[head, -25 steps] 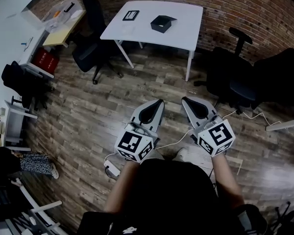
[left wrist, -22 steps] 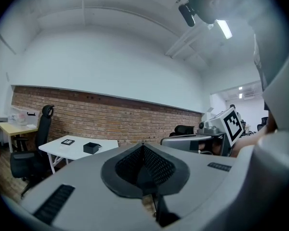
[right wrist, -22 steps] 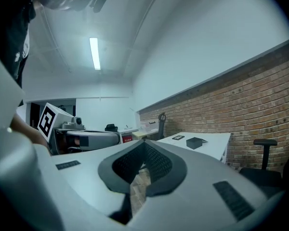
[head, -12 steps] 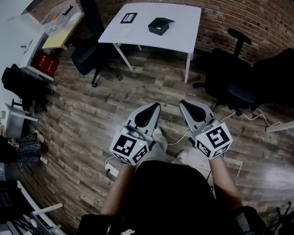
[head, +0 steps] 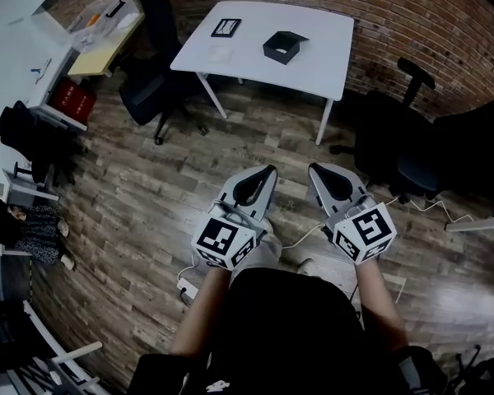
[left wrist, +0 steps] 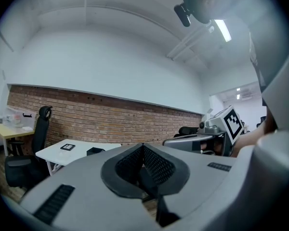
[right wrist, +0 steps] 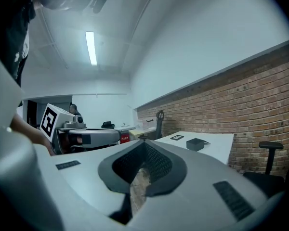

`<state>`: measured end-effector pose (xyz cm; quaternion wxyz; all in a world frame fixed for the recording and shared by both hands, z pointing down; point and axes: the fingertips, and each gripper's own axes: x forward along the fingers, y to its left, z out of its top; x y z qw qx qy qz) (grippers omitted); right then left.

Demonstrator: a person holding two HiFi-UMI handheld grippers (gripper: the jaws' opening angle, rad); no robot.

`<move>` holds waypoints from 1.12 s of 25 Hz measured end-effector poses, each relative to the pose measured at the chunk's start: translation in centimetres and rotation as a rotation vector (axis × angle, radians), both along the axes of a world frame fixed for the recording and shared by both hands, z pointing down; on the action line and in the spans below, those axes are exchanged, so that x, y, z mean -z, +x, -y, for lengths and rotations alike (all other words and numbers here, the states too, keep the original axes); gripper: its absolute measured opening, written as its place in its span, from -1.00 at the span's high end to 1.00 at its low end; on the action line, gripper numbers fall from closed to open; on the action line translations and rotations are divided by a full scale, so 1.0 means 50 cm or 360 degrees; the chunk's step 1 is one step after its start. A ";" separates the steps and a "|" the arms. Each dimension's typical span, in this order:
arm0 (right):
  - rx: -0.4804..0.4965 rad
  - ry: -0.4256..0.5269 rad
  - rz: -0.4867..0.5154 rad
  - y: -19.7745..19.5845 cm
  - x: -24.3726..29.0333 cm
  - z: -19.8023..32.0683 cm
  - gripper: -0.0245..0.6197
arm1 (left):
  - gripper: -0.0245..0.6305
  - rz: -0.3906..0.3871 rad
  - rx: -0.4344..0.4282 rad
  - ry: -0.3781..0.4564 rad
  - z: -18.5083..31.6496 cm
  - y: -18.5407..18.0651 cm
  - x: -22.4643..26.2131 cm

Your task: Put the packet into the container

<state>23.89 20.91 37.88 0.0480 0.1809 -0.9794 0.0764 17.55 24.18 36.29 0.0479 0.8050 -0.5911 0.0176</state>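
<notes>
A white table [head: 317,60] stands against the brick wall, far ahead of me. On it sit an open black box, the container [head: 281,46], and to its left a flat black-and-white packet [head: 226,28]. Both also show small in the left gripper view, the container [left wrist: 95,151] and packet [left wrist: 67,147], and in the right gripper view, the container [right wrist: 197,143] and packet [right wrist: 177,137]. My left gripper [head: 267,171] [left wrist: 143,145] and right gripper [head: 311,168] [right wrist: 144,141] hover side by side over the wooden floor, both shut and empty, well short of the table.
Black office chairs stand left of the table [head: 152,85] and at the right [head: 407,142]. A yellow-topped desk [head: 99,52] and a red box [head: 70,101] are at the far left. A white cable [head: 300,239] trails on the floor near my feet.
Both grippers have shifted a little together, still shut and side by side. The table now sits slightly further right in the head view. The person at the left edge has moved up the frame.
</notes>
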 end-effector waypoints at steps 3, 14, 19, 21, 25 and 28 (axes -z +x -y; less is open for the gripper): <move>0.0026 0.0014 -0.0016 -0.058 0.001 0.030 0.91 | 0.90 -0.0015 0.0001 -0.0004 0.032 -0.051 -0.003; 0.0004 0.0019 -0.0065 -0.250 -0.004 0.173 0.91 | 0.90 -0.0012 -0.0047 -0.0023 0.182 -0.237 -0.021; -0.0008 0.0038 -0.0036 -0.323 0.016 0.222 0.91 | 0.90 0.0021 -0.0068 -0.0025 0.221 -0.308 -0.007; -0.0014 0.0054 -0.0028 -0.347 0.019 0.235 0.91 | 0.90 0.0021 -0.0069 -0.0021 0.233 -0.336 -0.006; -0.0037 0.0040 -0.0051 -0.383 0.007 0.253 0.91 | 0.90 0.0012 -0.0079 -0.0024 0.250 -0.375 -0.014; -0.0026 0.0050 -0.0067 -0.404 0.008 0.262 0.91 | 0.90 -0.0012 -0.0083 -0.0035 0.258 -0.395 -0.020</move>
